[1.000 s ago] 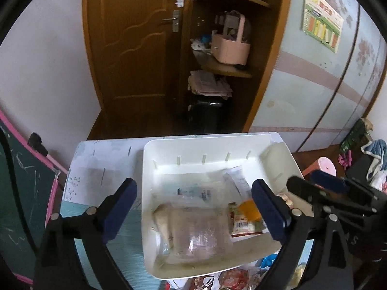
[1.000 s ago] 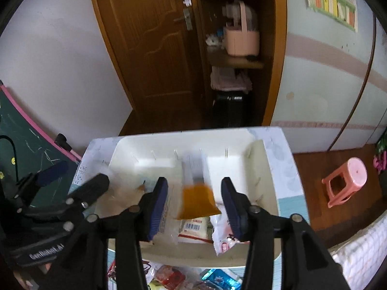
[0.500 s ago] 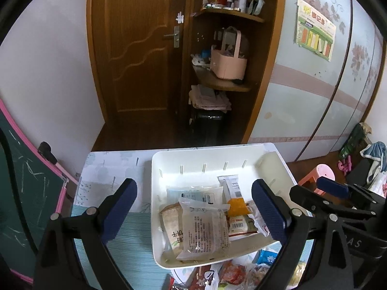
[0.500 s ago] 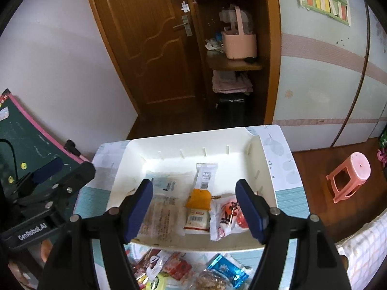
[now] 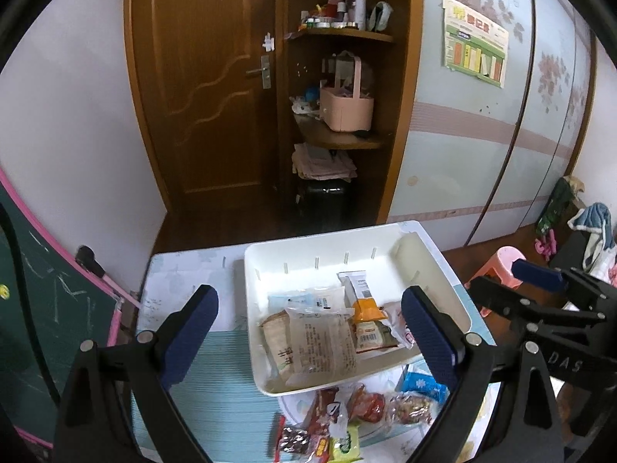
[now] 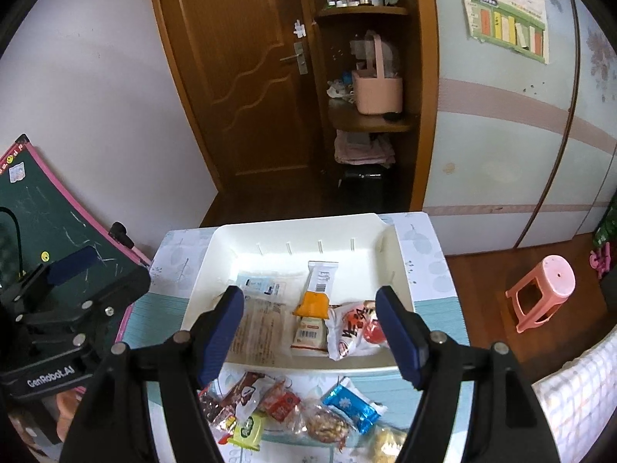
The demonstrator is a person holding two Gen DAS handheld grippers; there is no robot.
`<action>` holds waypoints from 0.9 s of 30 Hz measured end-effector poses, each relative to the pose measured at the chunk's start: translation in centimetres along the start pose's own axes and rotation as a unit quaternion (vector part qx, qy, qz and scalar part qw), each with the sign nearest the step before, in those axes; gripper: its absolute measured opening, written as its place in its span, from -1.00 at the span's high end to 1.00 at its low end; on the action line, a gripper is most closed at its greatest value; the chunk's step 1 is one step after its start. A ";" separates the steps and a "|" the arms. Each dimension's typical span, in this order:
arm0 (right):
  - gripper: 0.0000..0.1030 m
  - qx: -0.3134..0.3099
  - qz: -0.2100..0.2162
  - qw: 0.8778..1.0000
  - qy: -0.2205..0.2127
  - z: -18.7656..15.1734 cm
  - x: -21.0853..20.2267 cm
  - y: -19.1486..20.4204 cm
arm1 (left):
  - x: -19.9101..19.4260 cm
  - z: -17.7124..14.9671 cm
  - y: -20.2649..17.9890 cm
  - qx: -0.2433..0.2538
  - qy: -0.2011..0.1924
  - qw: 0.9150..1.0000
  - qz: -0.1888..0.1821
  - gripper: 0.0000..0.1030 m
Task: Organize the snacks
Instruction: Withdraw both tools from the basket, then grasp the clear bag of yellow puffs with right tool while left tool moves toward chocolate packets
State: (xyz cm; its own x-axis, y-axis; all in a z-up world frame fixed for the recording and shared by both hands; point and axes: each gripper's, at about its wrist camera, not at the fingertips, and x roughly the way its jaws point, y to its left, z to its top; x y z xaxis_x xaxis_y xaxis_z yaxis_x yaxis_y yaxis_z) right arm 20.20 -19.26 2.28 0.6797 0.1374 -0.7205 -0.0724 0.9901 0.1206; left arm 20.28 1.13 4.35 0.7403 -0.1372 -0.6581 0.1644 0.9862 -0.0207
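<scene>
A white tray [image 5: 443, 270] [image 6: 216, 254] stands on the small table and holds several snack packets: a large clear packet [image 5: 320, 343] [image 6: 258, 332], an orange-topped packet [image 5: 368, 316] [image 6: 312, 312], a white and red packet [image 6: 351, 332]. Loose snacks [image 5: 347, 416] [image 6: 293, 409] lie on the table in front of the tray, among them a blue packet [image 6: 349, 403]. My left gripper [image 5: 308, 335] is open and empty above the tray's near edge. My right gripper [image 6: 312, 339] is open and empty above the tray's near side.
The table has a teal mat [image 5: 216, 378]. A green chalkboard with pink frame [image 6: 42, 223] leans at the left. A pink stool [image 6: 543, 289] stands on the floor at the right. A wooden door and corner shelves [image 5: 339, 139] are behind the table.
The right gripper let go of the orange-topped packet into the tray and opened wide. Both grippers pulled back and up from the tray, so the loose snacks now show.
</scene>
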 end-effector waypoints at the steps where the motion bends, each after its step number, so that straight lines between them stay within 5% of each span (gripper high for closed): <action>1: -0.39 0.000 -0.001 1.000 -0.002 -0.1 -0.4 0.0 | -0.6 0.1 -0.1 0.005 -0.002 1.000 0.003 -0.86; 12: -0.38 -0.015 -0.020 1.000 -0.017 -2.6 -4.8 -0.4 | -6.1 -1.2 -0.1 0.025 -0.024 0.999 -0.005 -0.85; 27: -0.38 0.007 -0.003 1.000 -0.023 -8.7 -9.4 -3.1 | -10.9 -7.0 0.5 0.061 -0.026 0.997 -0.032 -0.85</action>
State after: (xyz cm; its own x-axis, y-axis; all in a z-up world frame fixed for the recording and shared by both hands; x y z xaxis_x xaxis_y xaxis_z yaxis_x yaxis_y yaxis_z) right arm 7.70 -23.35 2.69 0.7125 0.1306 -0.6894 -0.0584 0.9901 0.1273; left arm 7.78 3.80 6.26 0.7575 -0.2073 -0.6190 0.2885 0.9569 0.0327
